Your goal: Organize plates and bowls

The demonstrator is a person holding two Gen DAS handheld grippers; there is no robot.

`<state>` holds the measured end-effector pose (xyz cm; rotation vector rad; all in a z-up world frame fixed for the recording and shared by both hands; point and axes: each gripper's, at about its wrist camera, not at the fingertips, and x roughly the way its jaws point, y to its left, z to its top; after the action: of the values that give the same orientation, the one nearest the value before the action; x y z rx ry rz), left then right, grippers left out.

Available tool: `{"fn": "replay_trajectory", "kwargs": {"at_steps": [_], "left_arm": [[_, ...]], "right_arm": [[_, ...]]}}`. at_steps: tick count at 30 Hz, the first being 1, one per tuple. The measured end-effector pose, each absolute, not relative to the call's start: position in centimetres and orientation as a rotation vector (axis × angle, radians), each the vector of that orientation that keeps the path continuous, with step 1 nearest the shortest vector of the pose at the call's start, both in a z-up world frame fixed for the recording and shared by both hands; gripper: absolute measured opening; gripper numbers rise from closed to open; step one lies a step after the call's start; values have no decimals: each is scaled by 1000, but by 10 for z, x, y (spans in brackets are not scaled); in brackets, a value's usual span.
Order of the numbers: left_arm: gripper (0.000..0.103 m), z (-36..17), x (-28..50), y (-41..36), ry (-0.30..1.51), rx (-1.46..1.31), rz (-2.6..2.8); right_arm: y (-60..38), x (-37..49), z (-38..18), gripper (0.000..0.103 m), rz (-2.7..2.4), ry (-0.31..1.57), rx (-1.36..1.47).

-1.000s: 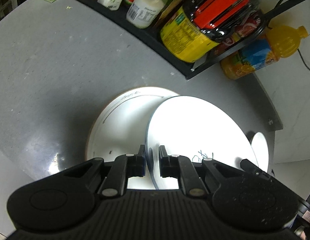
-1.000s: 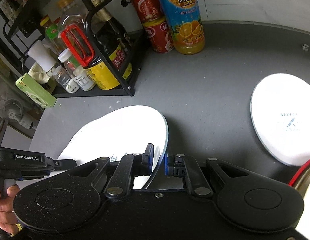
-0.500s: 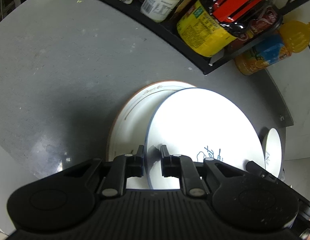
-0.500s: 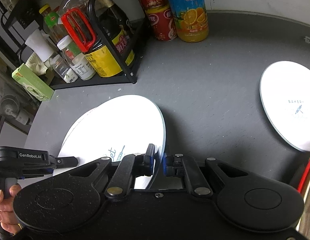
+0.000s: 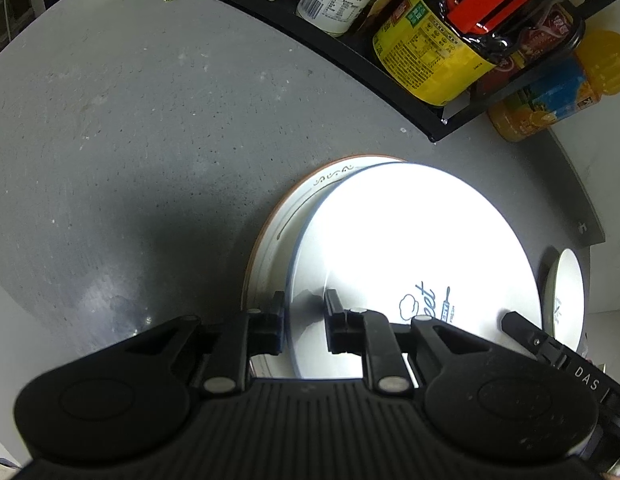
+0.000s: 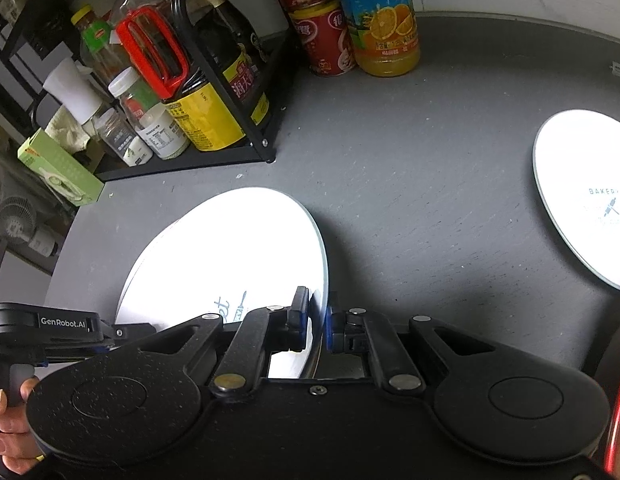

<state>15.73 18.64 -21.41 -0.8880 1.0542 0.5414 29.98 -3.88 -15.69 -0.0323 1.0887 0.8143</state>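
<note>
- The right gripper [image 6: 318, 322] is pinched on the near rim of the white plate [image 6: 230, 248]: both pads press the thin edge, with almost no gap between the jaws.
- The left gripper [image 5: 304, 320] straddles the opposite rim of the same plate. Its jaws have just been opening, and in the left wrist view the right-hand pad stands clear of the plate face, so it seems to be letting go with the rim between the jaws.
- Directly ahead of both grippers the white plate lies over the brown-rimmed plate [image 5: 278, 224], offset to one side so that a crescent of the lower plate shows beyond it. Whether it lies fully flat cannot be told.
- The step in hand looks like seating the upper plate on the lower one. To do it well, I would centre it first by nudging it toward the exposed crescent, and only then ease the right jaws apart.
- Each gripper should back out along the plate's plane, away from the rim, so a pad does not drag the stack across the tabletop [image 6: 410, 184].
- Far to the right of the right gripper, a second white plate [image 6: 586, 204] sits alone, probably next for the stack.
- Beyond the plates stands the black rack [image 6: 230, 148] of bottles; keep lifts low and short of it.
</note>
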Motion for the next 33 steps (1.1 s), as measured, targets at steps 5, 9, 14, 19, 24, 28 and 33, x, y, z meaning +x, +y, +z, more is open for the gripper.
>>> {"fn": "replay_trajectory", "kwargs": {"at_steps": [5, 9, 14, 19, 24, 28, 33], "left_arm": [[16, -206, 163, 192, 1083, -839, 550], [16, -194, 163, 198, 1057, -810, 559], [22, -179, 160, 205, 1040, -794, 559], [46, -172, 158, 207, 1013, -729, 593], [46, -193, 155, 212, 1049, -795, 596], [46, -208, 154, 210, 1059, -836, 594], [41, -219, 150, 213, 1057, -867, 596]], "right_arm": [[-37, 302, -154, 7, 824, 1077, -26], [-36, 304, -153, 7, 826, 1075, -18], [-32, 303, -155, 7, 825, 1082, -13], [-30, 301, -160, 9, 805, 1087, -25], [-28, 302, -166, 13, 783, 1103, -54], [-24, 301, -169, 14, 783, 1115, -70], [-17, 297, -171, 16, 777, 1114, -104]]}}
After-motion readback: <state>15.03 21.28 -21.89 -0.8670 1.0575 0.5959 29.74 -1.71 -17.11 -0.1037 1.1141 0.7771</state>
